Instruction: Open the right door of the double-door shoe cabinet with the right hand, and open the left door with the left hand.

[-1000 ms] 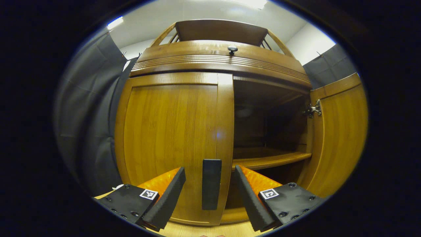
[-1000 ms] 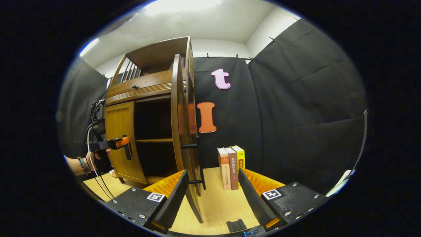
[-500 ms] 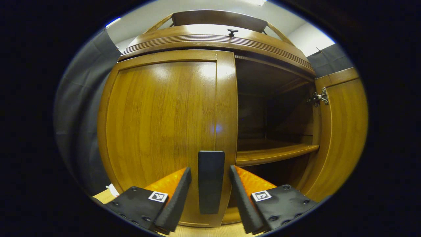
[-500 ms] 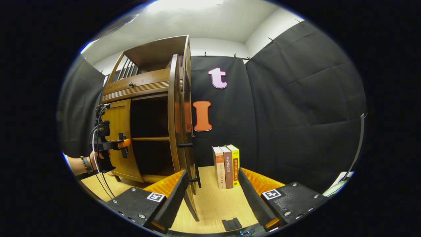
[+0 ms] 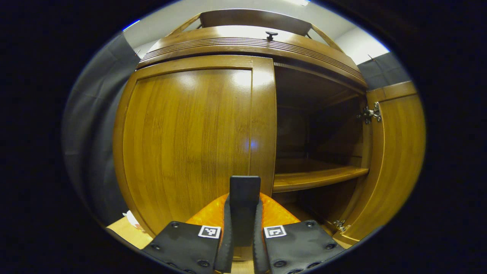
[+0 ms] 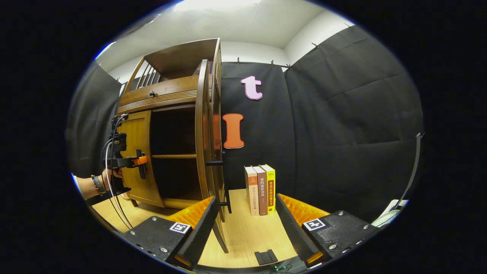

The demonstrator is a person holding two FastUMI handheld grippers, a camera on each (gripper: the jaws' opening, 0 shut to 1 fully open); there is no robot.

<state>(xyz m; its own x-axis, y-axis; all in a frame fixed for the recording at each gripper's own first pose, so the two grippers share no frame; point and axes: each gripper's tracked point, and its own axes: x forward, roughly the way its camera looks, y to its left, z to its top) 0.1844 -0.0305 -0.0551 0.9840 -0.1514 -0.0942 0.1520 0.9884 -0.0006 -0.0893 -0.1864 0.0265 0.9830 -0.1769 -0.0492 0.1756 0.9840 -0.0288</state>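
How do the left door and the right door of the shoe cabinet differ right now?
The left door is shut flat against the cabinet, while the right door stands swung wide open, baring the shelf. The left door's handle is clamped between the fingers of the left gripper; the right door's handle is free, with the right gripper open and apart from it. Both are the same glossy brown wood with dark handles.

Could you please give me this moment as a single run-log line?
left gripper: shut on left door handle | left door: closed | right door: open | right gripper: open, holding nothing
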